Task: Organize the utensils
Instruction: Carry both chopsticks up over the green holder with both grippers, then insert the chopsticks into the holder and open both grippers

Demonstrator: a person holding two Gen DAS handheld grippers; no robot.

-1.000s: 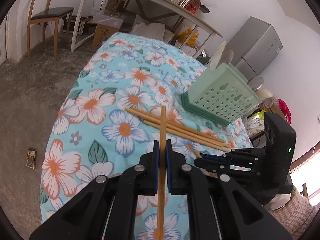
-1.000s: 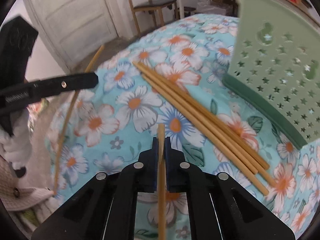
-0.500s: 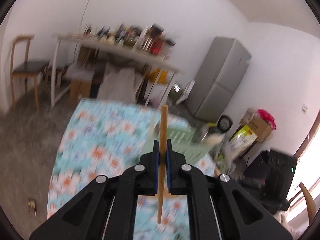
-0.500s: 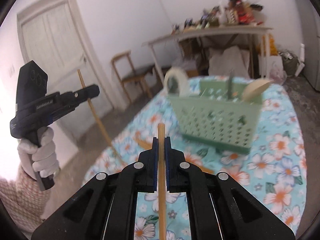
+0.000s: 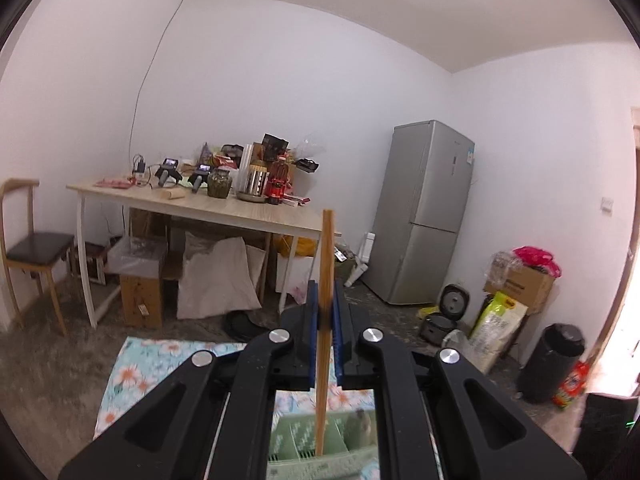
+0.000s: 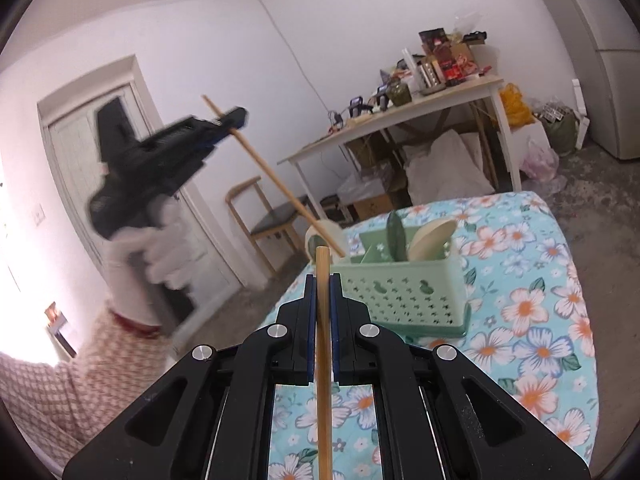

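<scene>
My left gripper [image 5: 325, 300] is shut on a wooden chopstick [image 5: 325, 264], held near upright; its lower end points into the green perforated utensil basket [image 5: 304, 440] below. In the right wrist view the left gripper [image 6: 236, 118] is raised at upper left, its chopstick [image 6: 276, 180] slanting down to the basket [image 6: 400, 292]. My right gripper [image 6: 321, 284] is shut on a second chopstick [image 6: 322, 360], short of the basket. The basket holds a green utensil [image 6: 394, 236] and pale spoons [image 6: 430, 238].
The basket stands on a floral tablecloth [image 6: 532, 320]. Behind are a cluttered wooden table [image 5: 200, 204], a chair [image 5: 32, 248], a grey fridge [image 5: 428, 212], a door [image 6: 80, 152] and boxes and bags on the floor [image 5: 516, 284].
Both grippers have lifted off the tablecloth with a chopstick each and tilted upward. The left one now stands over the basket with its chopstick pointing into it.
</scene>
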